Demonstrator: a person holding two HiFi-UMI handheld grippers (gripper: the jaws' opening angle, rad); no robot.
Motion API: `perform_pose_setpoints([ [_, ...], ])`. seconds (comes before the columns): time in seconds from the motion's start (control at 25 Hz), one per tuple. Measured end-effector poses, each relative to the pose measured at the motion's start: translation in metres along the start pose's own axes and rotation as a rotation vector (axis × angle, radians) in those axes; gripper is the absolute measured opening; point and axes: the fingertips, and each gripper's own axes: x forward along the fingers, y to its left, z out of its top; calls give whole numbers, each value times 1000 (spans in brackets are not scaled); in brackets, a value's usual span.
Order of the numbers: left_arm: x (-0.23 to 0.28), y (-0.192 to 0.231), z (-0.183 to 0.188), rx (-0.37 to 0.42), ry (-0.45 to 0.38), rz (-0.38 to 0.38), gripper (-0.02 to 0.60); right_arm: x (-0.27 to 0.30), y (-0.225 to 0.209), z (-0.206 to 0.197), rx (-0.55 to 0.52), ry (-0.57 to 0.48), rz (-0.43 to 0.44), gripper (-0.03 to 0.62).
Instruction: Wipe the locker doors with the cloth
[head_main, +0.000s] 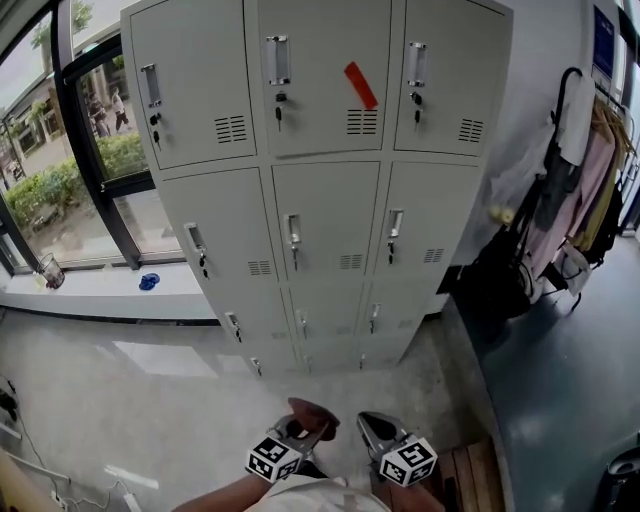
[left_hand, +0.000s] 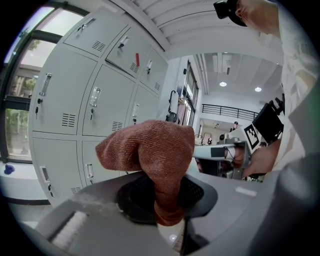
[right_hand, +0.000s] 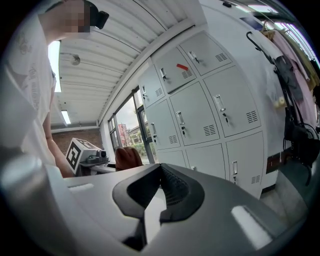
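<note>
**Cloth** (left_hand: 150, 150): one piece, rust-brown, with a fine ribbed knit weave. It is bunched into a soft rounded lump above the jaws and narrows to a pinched neck where it is gripped. No marks or print can be seen on it. In the head view it is a small brown wad (head_main: 312, 412) at the tip of the left gripper, low in front of the lockers and apart from every door.

**Left gripper** (left_hand: 167, 202): jaws clamped on the neck of the cloth, with the dark pads pressing it from both sides.

**Right gripper** (right_hand: 160, 172): jaw tips closed against each other with nothing between them. It is held just beside the left gripper, and both point toward the lockers.

**Lockers** (head_main: 320, 180): a pale grey metal bank, three columns wide, standing on the floor. Each door has a vertical handle, a keyhole and a small louvred vent.

**Red strip** (head_main: 361, 85): lies slantwise on the top middle door, above its vent.

**Window** (head_main: 60, 170): left of the lockers, dark-framed.

**Hanging coats** (head_main: 585, 190): right of the lockers.
</note>
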Motion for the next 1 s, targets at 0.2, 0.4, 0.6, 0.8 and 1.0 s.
perform_pose_setpoints([
  [0.2, 17, 20, 7, -12, -12, 4, 86, 19, -21, 6, 2, 11, -5, 8],
  [0.4, 49, 46, 18, 6, 2, -18, 86, 41, -41, 20, -5, 16, -19, 8],
  [0.6, 73, 74, 49, 25, -21, -67, 84, 69, -72, 37, -15, 21, -53, 8],
  [0.8, 84, 116, 68, 14, -51, -76, 83, 104, -91, 60, -22, -6, -75, 8],
  [1.0, 86, 148, 85, 38, -92, -51, 83, 133, -103, 78, -33, -26, -80, 8],
])
